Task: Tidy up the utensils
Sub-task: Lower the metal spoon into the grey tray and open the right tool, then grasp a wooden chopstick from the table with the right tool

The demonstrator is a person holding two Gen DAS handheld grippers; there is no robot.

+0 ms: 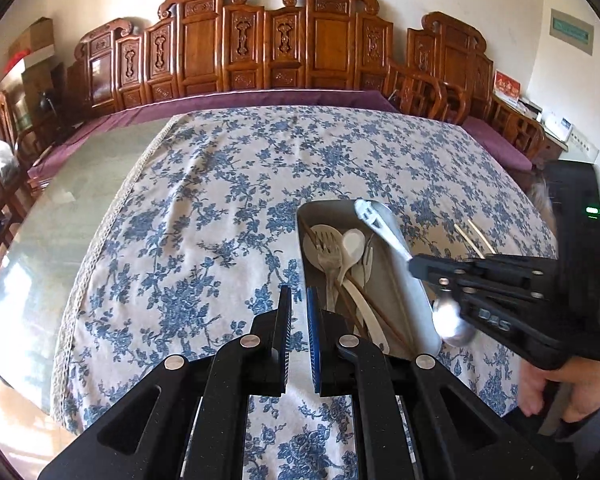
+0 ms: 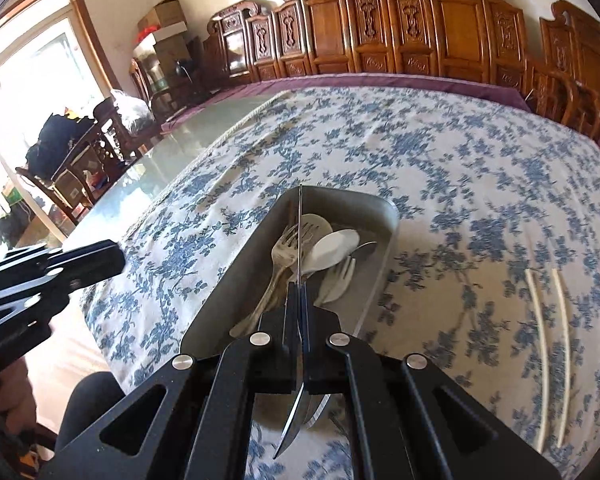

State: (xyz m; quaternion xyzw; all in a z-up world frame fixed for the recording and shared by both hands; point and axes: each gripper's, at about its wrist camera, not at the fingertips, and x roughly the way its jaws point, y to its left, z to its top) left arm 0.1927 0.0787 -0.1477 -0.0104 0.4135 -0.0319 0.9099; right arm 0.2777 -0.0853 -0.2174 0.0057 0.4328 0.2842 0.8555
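Observation:
A metal tray (image 1: 404,300) (image 2: 384,216) on the flowered tablecloth holds several forks (image 2: 284,256), white spoons (image 2: 334,246) and brown chopsticks (image 1: 364,300). My right gripper (image 1: 414,266) (image 2: 299,292) is shut on a metal spoon (image 1: 384,228) (image 2: 300,232), held by its handle over the tray, with the bowl (image 1: 450,322) hanging toward me. My left gripper (image 1: 299,300) is empty, its jaws a small gap apart, just left of the tray's near end; it shows at the left edge of the right wrist view (image 2: 116,258).
Two pale chopsticks (image 2: 548,340) (image 1: 474,236) lie on the cloth right of the tray. The tablecloth (image 1: 220,200) covers part of a glass tabletop (image 1: 72,208). Carved wooden benches (image 1: 260,48) and chairs ring the table.

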